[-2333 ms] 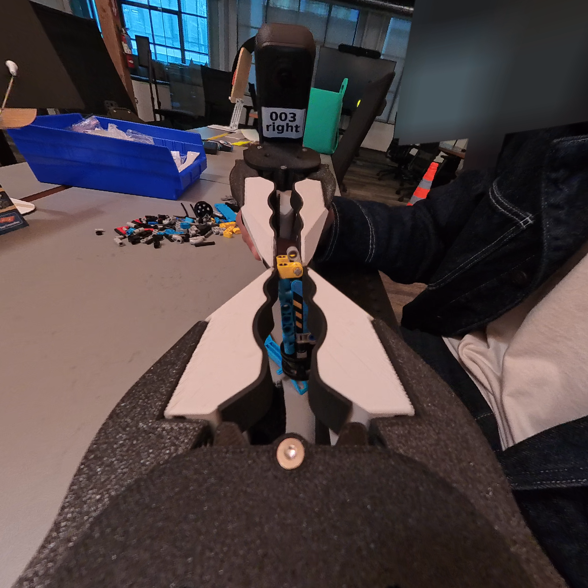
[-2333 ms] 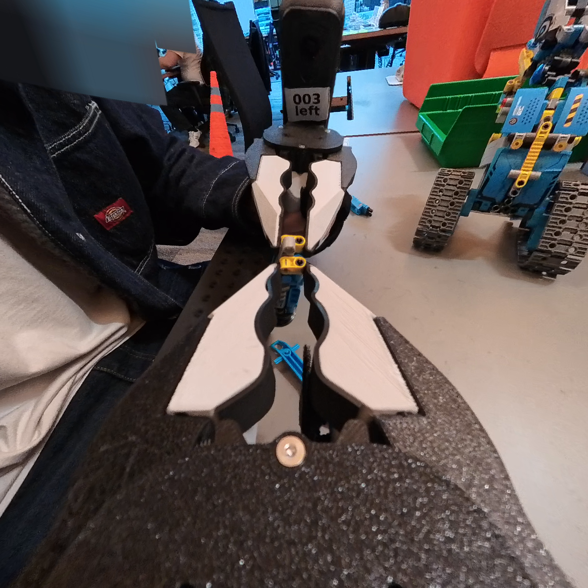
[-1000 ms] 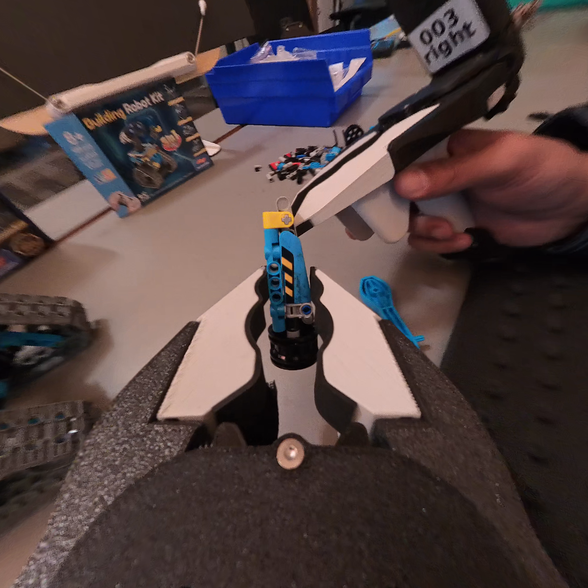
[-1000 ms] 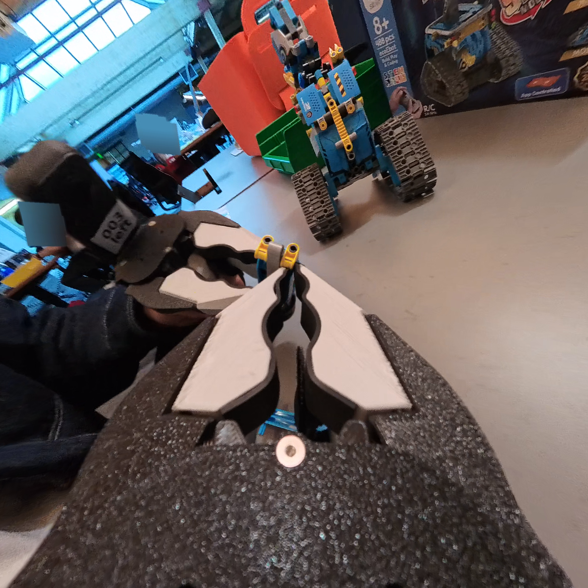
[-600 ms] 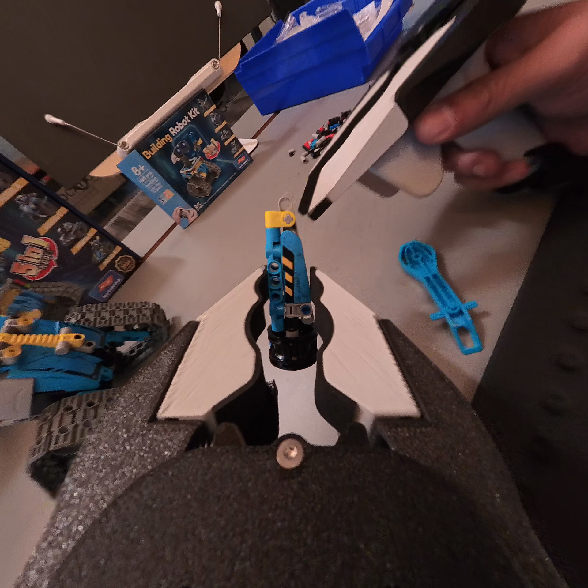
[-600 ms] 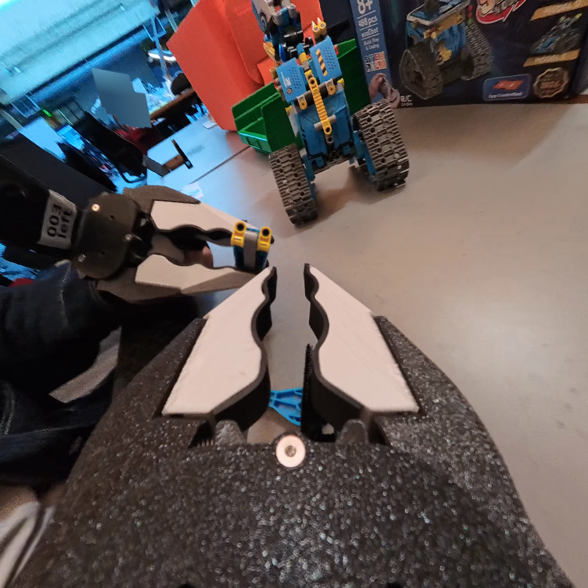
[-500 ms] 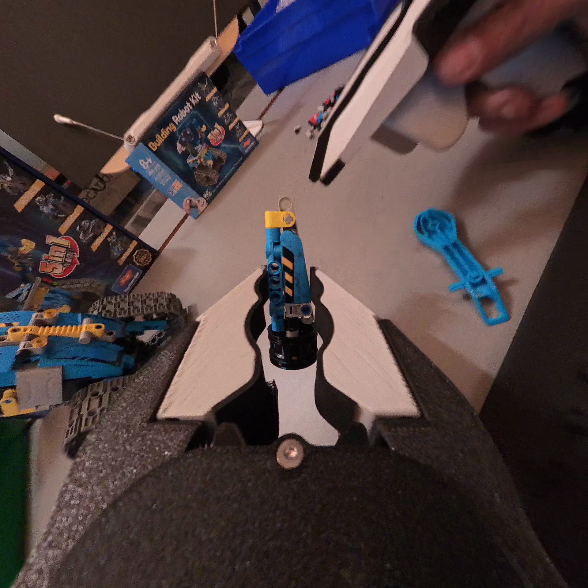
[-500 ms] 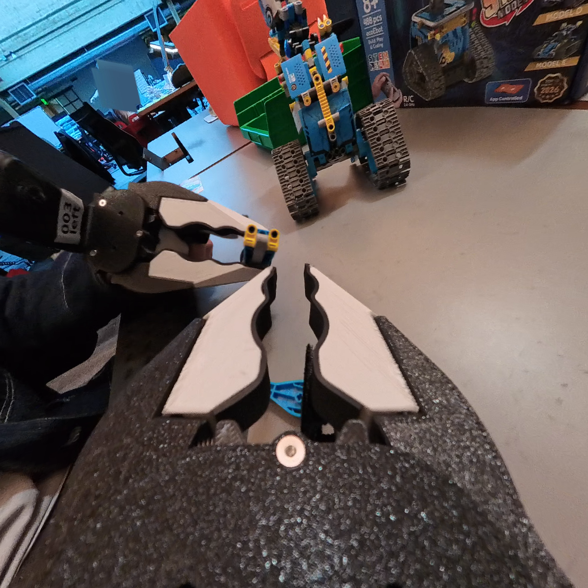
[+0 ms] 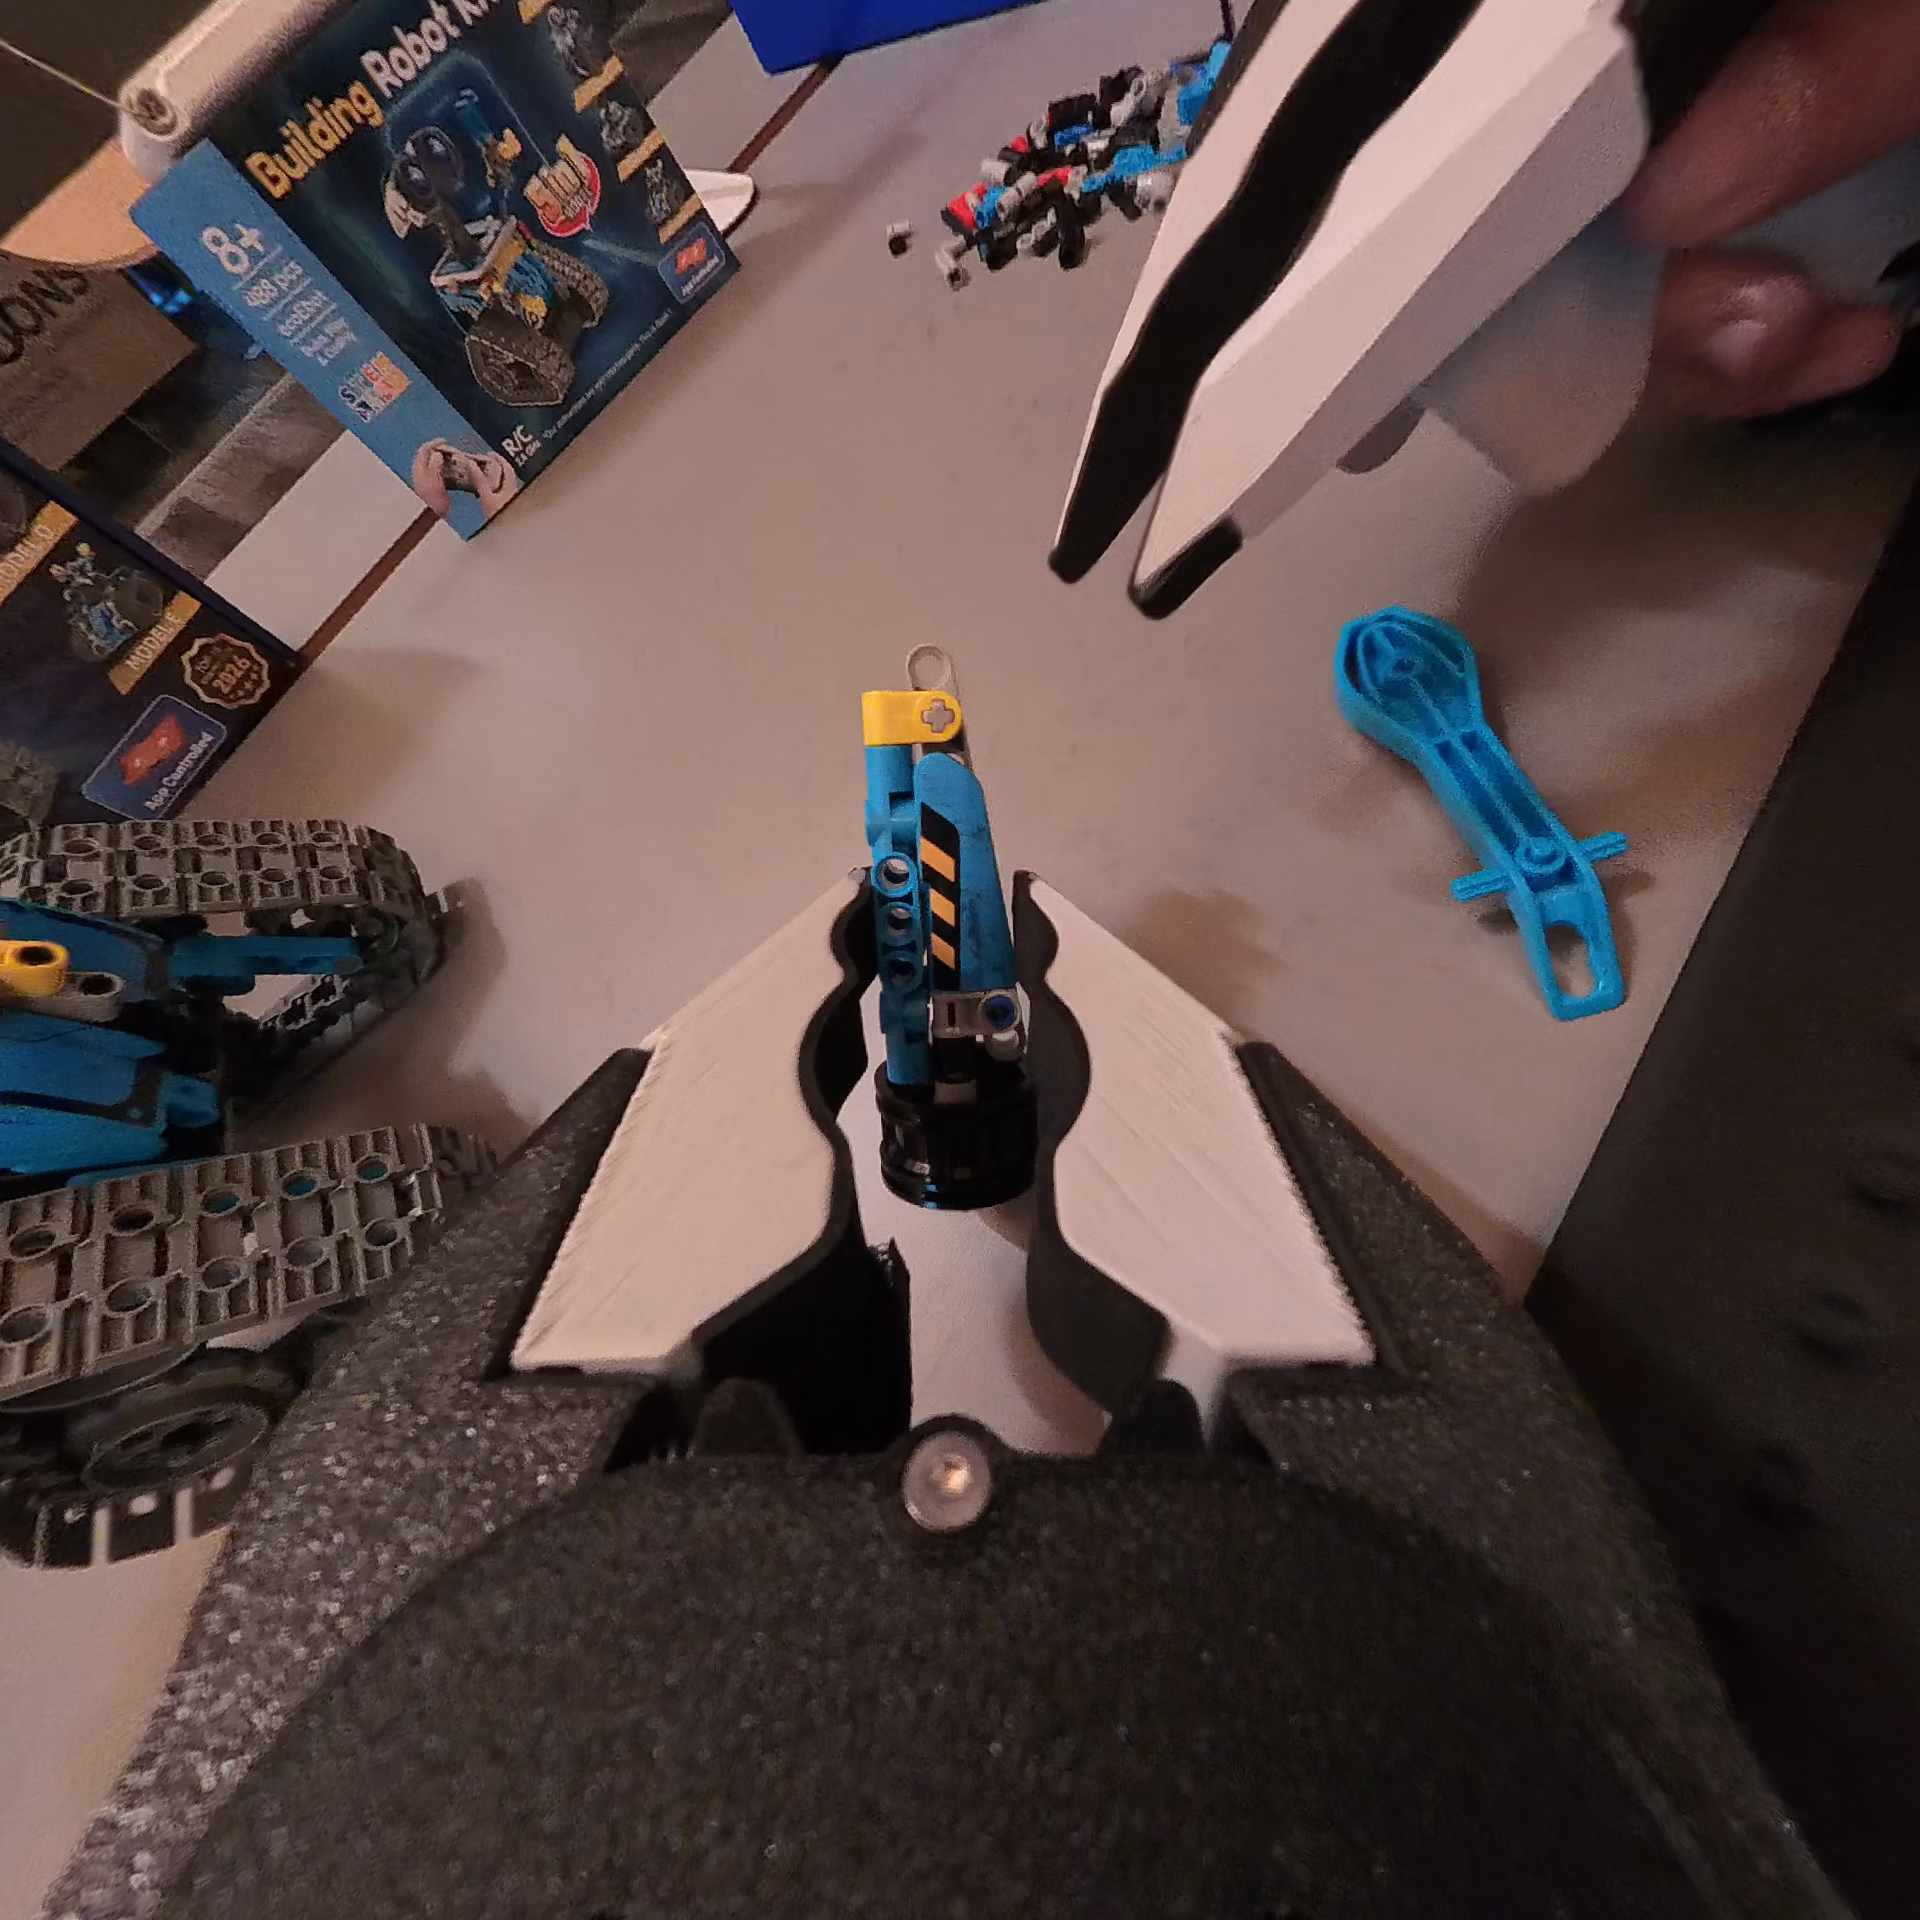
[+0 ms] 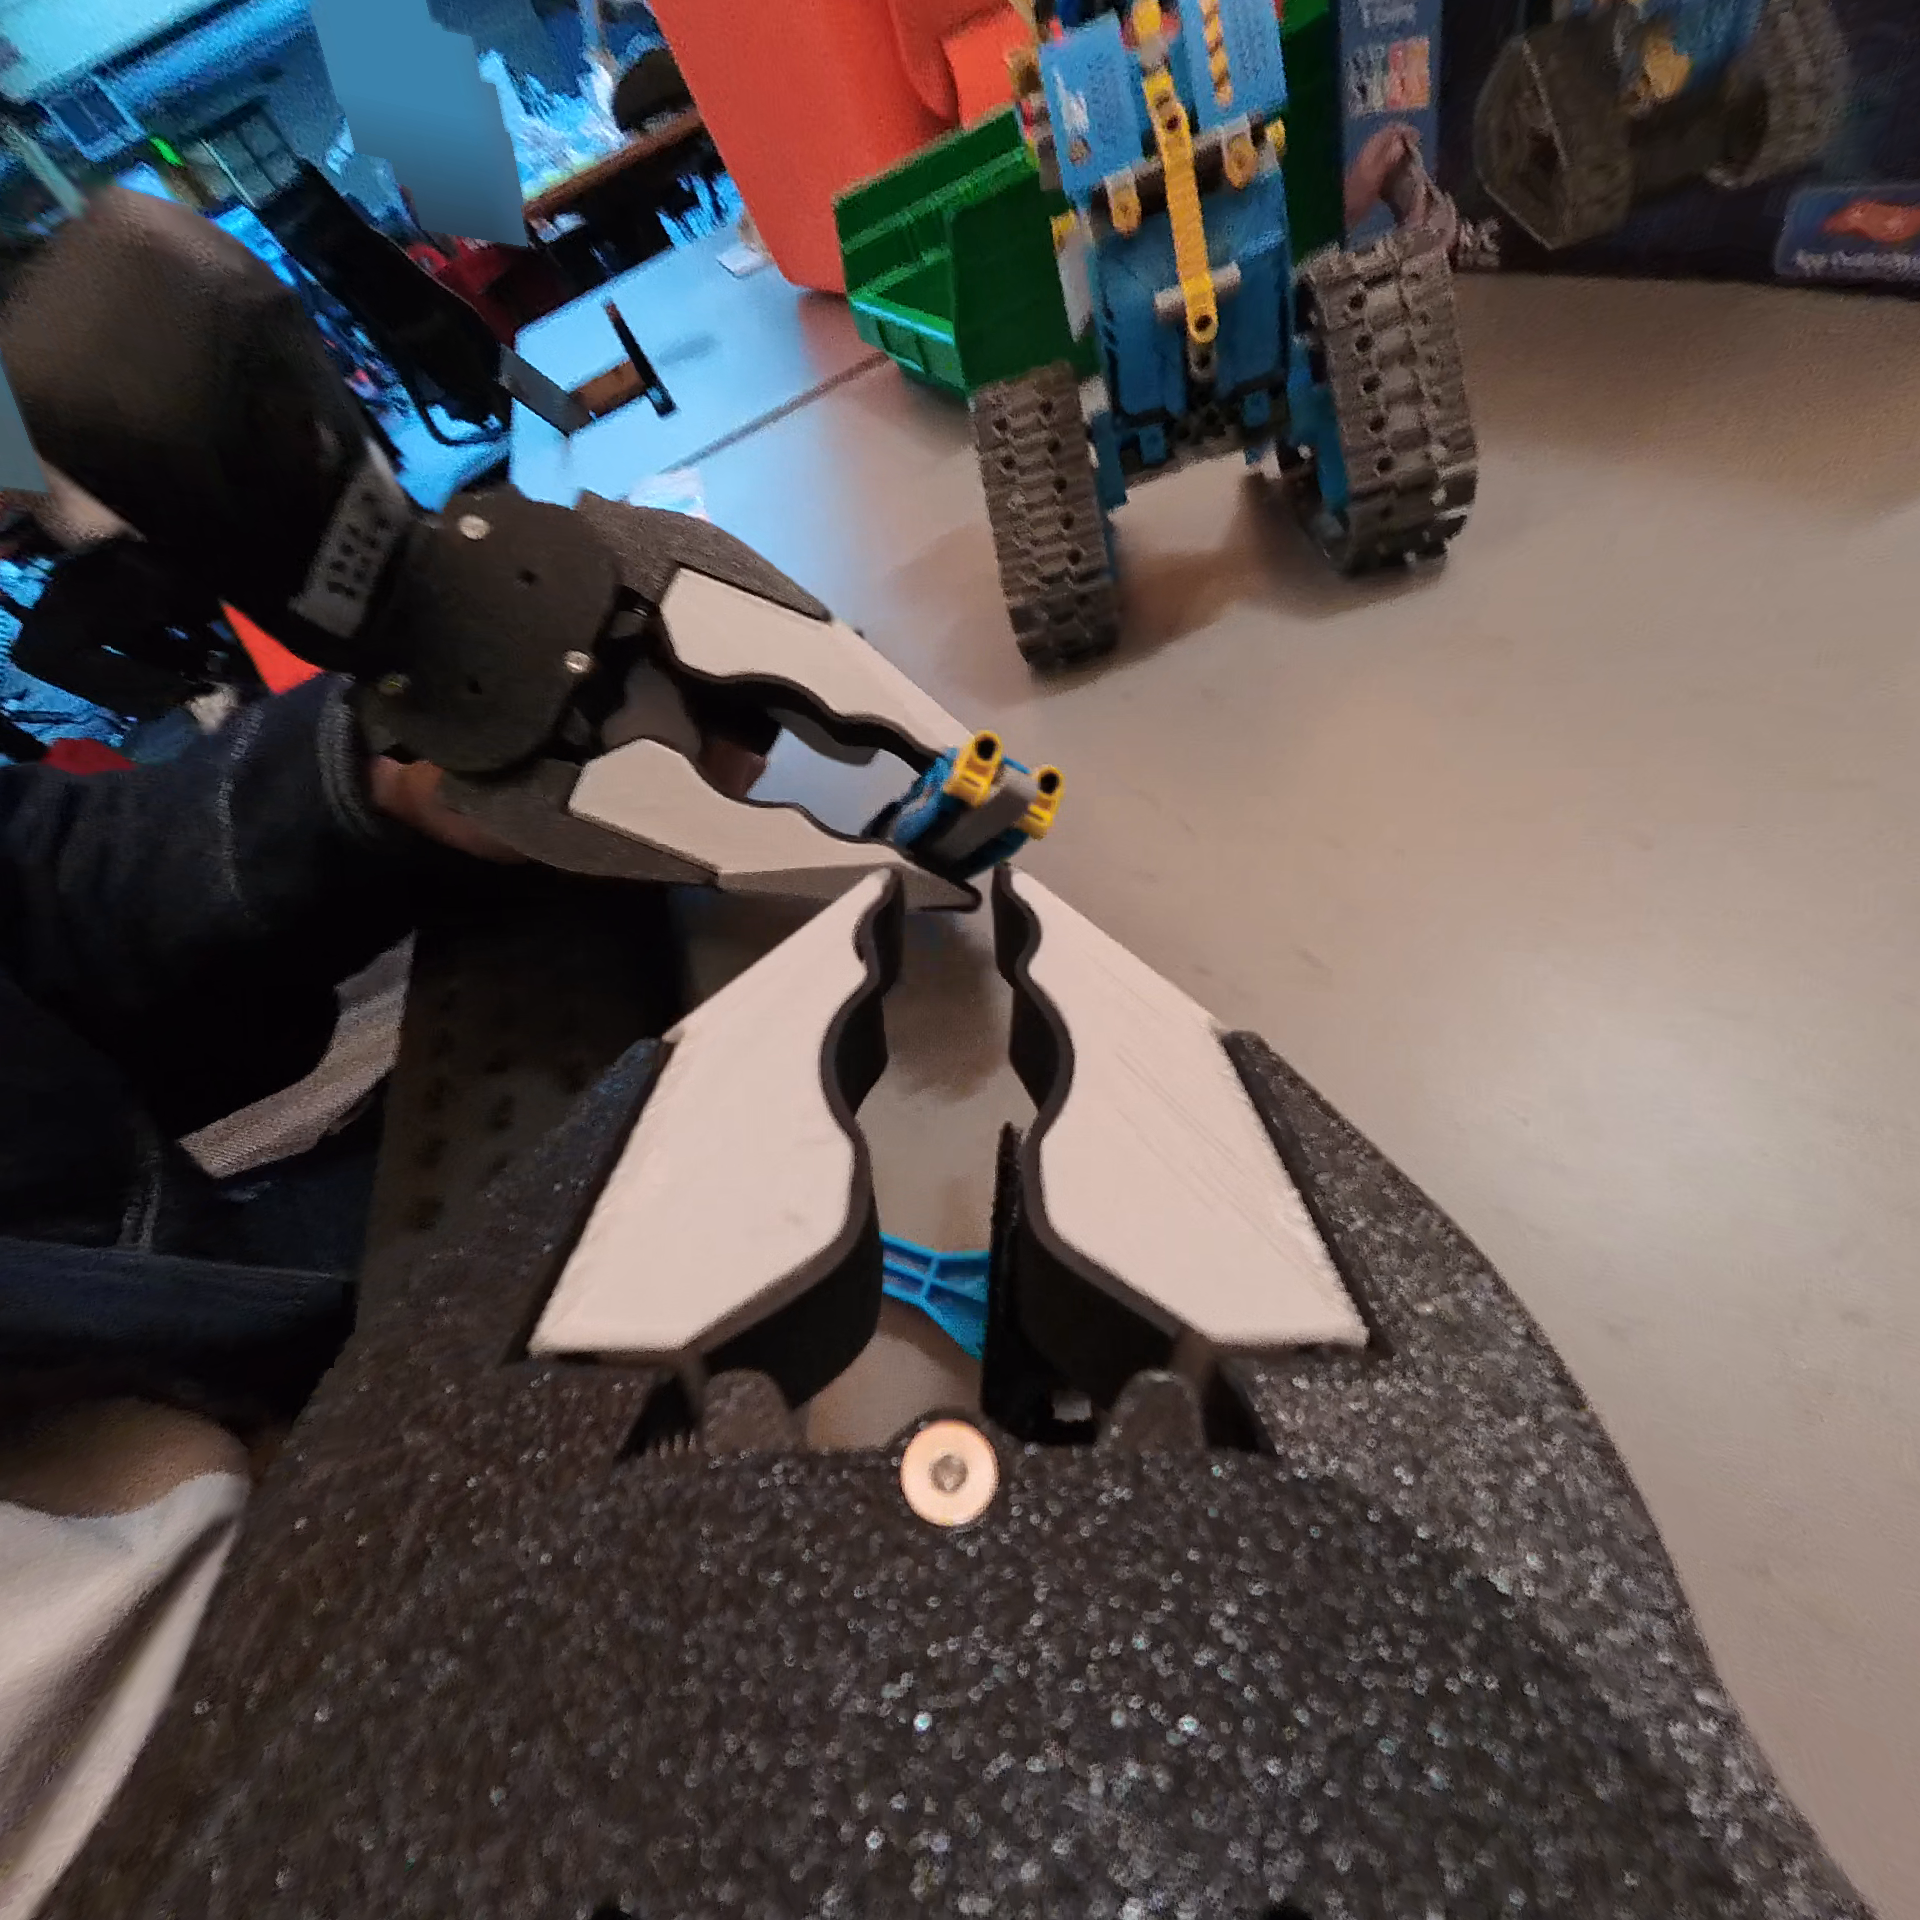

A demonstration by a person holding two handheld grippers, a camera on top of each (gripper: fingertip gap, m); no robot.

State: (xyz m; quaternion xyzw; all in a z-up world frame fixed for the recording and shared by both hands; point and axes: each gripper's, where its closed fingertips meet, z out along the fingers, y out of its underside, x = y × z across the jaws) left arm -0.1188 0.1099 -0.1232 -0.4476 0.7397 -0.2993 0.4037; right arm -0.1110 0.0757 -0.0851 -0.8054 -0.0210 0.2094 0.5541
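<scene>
The right gripper (image 10: 943, 883) has let go and drawn back, jaws slightly spread and empty, above the blue separator tool (image 9: 1475, 800). The left gripper (image 9: 940, 894) alone pinches the blue brick assembly (image 9: 935, 883) low down; its long yellow-tipped end could tilt or slip out.

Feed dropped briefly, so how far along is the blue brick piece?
Done: tracked model stands built. In hand: left hand-held gripper shut on the blue arm piece; right hand-held gripper open, empty, near the blue tool. Left: loose parts pile lies unused.

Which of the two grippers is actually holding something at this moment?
The left gripper, shut on the blue brick assembly with yellow end connectors. The right gripper is open and holds nothing.
</scene>
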